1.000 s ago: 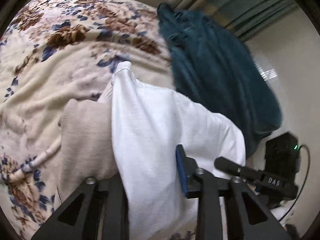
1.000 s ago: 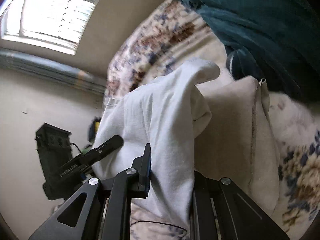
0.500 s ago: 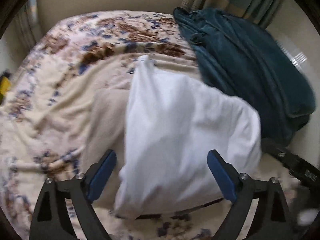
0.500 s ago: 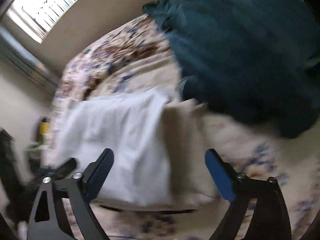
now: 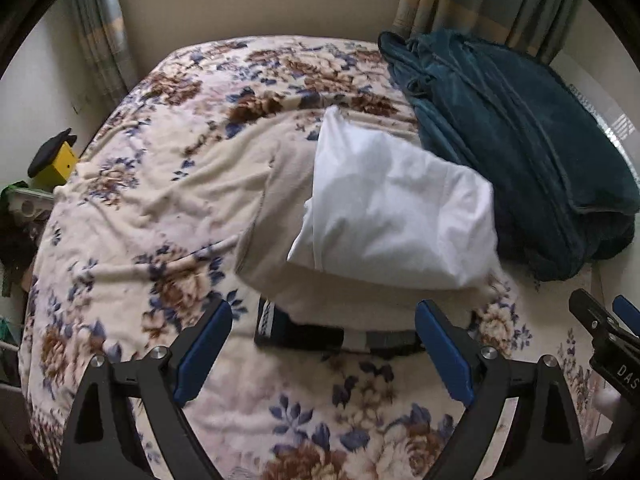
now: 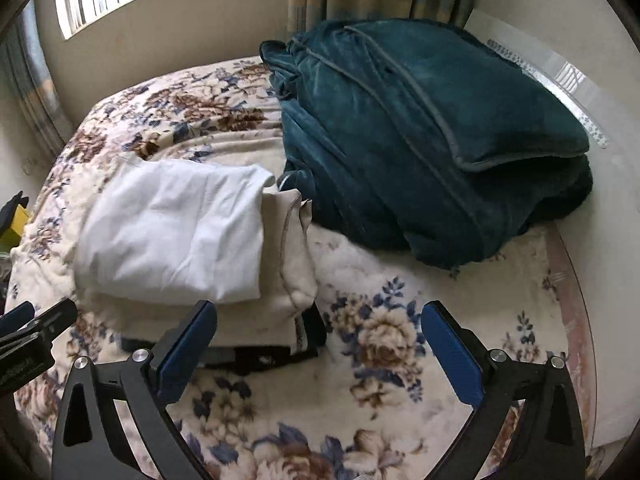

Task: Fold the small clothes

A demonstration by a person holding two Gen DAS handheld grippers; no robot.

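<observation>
While the left gripper [image 5: 322, 354] gapes, holding nothing, a folded white garment [image 5: 396, 216] lies just ahead on a beige garment [image 5: 276, 216], dark items beneath (kind unclear). Right view: right gripper [image 6: 318, 350] likewise wide apart; stack ahead-left, teal blanket [image 6: 420, 132] ahead-right on floral bedspread [image 6: 380, 360].

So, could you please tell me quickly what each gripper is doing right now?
Left gripper: open, holding nothing.
Right gripper: open, holding nothing.
</observation>
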